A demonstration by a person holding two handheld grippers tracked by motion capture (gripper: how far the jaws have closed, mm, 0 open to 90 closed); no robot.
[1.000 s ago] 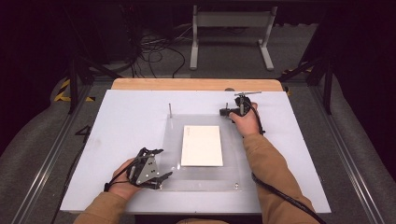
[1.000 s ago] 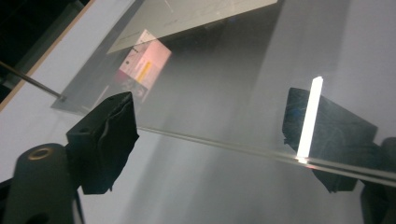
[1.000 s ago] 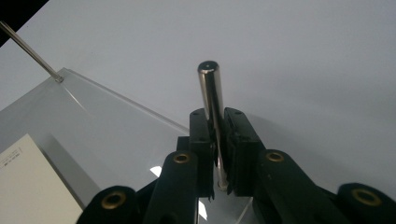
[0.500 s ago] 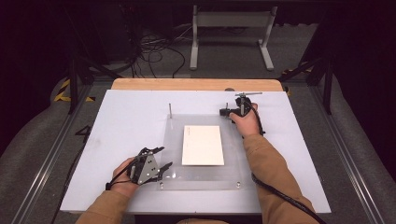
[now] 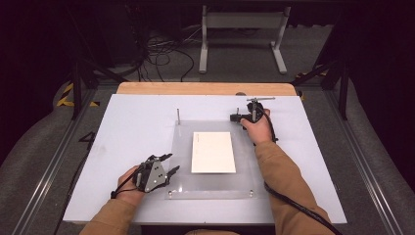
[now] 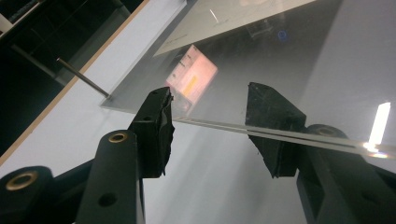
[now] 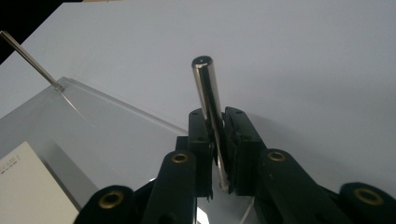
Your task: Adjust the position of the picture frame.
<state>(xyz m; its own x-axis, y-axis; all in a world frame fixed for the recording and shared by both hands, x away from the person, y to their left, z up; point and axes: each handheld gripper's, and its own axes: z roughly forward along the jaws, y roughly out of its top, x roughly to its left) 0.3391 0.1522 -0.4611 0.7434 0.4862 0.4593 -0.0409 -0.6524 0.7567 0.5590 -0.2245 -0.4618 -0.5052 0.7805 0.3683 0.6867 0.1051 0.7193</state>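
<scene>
Clamping is seen at the right gripper (image 7: pixel 218 140): a metal pin (image 7: pixel 208 107) at the clear plate's (image 5: pixel 244 166) far right corner is pinched upright. The left gripper (image 6: pixel 210 130), just narrowing, is half-open astride the plate's near-left edge, untouched.

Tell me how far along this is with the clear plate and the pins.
Done: the right gripper is clamped on the upright metal pin at the far right corner. In hand: the left gripper has just been closing its fingers around the near-left edge of the clear plate, not yet pressing. Left: the plate lies flat, white card on it, far-left pin untouched.
</scene>
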